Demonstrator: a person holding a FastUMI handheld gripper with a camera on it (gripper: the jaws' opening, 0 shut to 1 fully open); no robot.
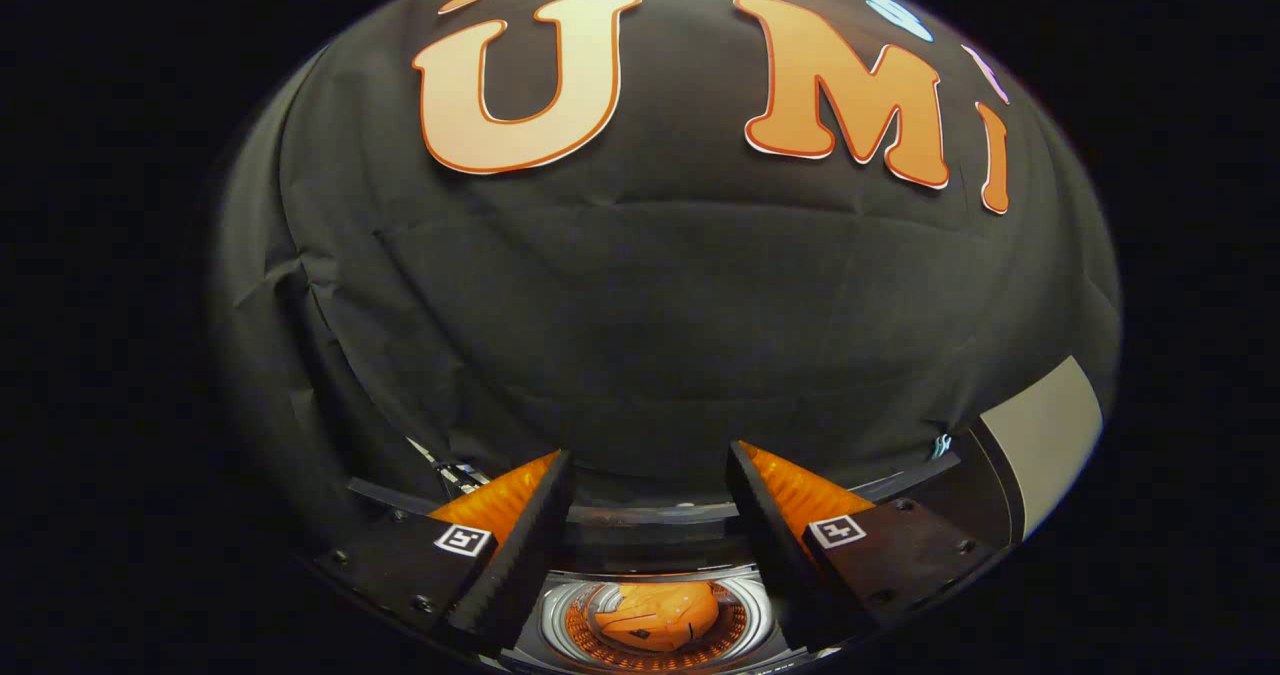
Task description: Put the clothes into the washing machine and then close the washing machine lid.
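Gripper (650,475) fingers apart, empty, over round w/m drum (655,620) w/ crumpled cloth (655,615).

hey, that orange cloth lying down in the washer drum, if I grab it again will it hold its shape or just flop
Probably flop: the orange cloth lies crumpled in folds inside the washer drum, which suggests soft fabric. It looks small and likely light, so a pinch should lift it. The gripper is open above it, fingers apart with nothing between them.

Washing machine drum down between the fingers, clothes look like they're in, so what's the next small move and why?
Probably go for the lid to close it. The orange clothes lie inside the washing machine drum, seen below between the fingers, and the gripper is open and holds nothing. The lid itself can't be clearly made out, so find it first.
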